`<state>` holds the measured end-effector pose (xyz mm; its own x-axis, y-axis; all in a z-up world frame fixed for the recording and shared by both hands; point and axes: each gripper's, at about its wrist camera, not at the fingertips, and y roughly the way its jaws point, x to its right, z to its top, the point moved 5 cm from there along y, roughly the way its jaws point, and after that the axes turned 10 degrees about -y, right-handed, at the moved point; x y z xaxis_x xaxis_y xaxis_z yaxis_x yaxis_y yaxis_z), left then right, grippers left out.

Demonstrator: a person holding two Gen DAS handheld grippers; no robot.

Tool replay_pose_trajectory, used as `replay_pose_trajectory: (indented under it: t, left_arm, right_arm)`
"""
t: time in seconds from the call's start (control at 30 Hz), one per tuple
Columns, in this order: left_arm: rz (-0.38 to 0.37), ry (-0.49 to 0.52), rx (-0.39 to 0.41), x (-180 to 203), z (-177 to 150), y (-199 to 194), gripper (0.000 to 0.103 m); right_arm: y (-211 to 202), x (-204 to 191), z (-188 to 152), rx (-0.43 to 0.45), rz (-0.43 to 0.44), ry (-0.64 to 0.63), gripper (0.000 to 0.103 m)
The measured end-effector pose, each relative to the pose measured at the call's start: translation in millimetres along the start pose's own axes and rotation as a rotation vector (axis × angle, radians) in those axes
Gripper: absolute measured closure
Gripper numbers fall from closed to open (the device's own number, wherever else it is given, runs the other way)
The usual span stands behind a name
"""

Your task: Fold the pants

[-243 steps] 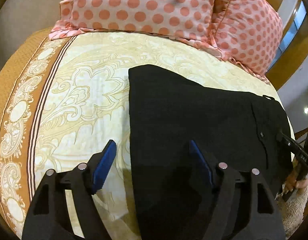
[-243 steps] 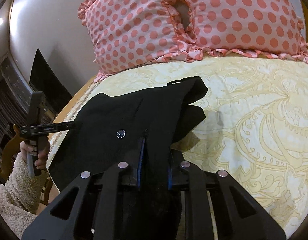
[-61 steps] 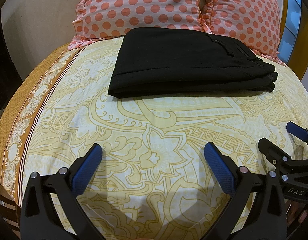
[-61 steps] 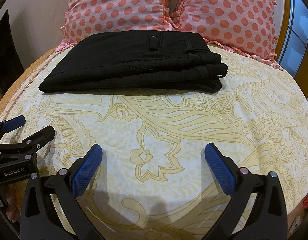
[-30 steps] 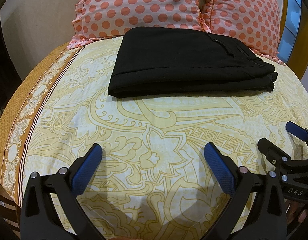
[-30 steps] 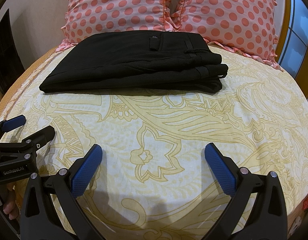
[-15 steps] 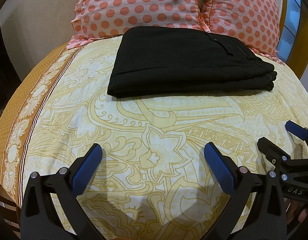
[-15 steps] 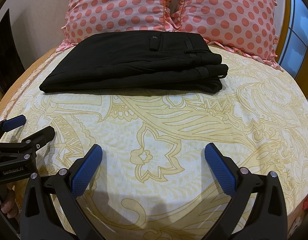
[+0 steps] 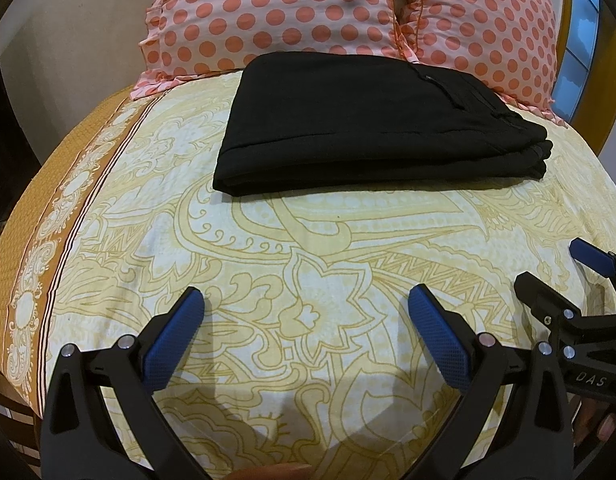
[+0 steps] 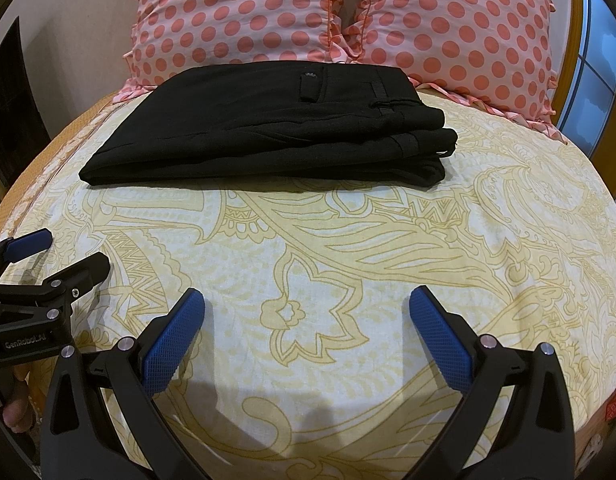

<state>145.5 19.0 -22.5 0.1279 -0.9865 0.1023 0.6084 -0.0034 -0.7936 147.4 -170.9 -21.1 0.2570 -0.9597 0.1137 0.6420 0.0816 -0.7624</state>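
Folded black pants (image 10: 276, 128) on bedspread (image 10: 388, 248)

A yellow bedsheet (image 9: 308, 248) with a large paisley and flower pattern covers the bed. It has an orange border band (image 9: 36, 240) at 9 o'clock. Two pink pillows with coral dots (image 10: 236, 16) lean at 12 o'clock. A window (image 10: 596, 68) shows at 2 o'clock.

Left tongs (image 9: 304, 304) spread wide, holding nothing; right tongs (image 10: 306, 306) likewise, side by side.
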Motion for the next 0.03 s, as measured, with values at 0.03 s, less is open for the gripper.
replay_pose_trajectory:
  t: [0.03]
  left_arm:
    - [0.0,0.0,0.001,-0.2,-0.1,-0.2,0.002]
  right_arm:
    - [0.0,-0.1,-0.1,0.0,0.0,0.0,0.001]
